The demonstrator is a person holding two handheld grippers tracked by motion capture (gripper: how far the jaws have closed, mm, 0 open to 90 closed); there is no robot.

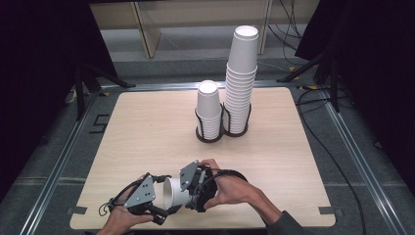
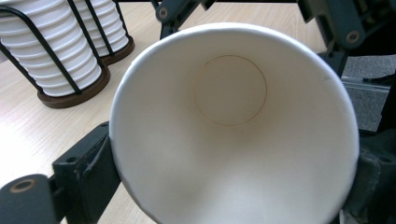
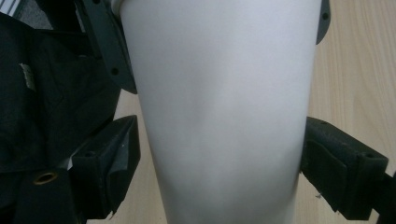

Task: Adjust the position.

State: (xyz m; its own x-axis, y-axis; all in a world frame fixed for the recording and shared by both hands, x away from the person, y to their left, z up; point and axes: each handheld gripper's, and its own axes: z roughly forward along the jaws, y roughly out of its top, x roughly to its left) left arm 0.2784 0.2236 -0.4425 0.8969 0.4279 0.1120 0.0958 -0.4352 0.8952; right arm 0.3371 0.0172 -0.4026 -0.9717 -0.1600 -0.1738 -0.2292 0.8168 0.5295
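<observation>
Table (image 1: 147,127): pale wood top, rounded corners, set on a metal frame.

Tall stack (image 1: 242,83): white paper cups nested in a black wire holder on a dark round base, far centre of the table.

Short stack (image 1: 208,111): same kind of cups in a matching holder, touching the tall stack's holder on its left. Both holders also stand at the upper left of the left gripper view (image 2: 56,56).

Cup (image 1: 175,192): single white paper cup, lying on its side above the near edge of the table, between the two grippers. Mouth turned toward the left gripper, base toward the right gripper.

Left gripper (image 1: 164,208): held in the person's left hand (image 1: 120,219). Its jaws pinch the cup at the rim, one on each side of the open mouth; the rim looks slightly squeezed out of round (image 2: 233,126).

Right gripper (image 1: 188,188): held in the person's right hand (image 1: 230,191). Its jaws stand on either side of the cup's lower wall (image 3: 219,116). The left pad lies against the wall; on the right, whether the pad touches cannot be told.
</observation>
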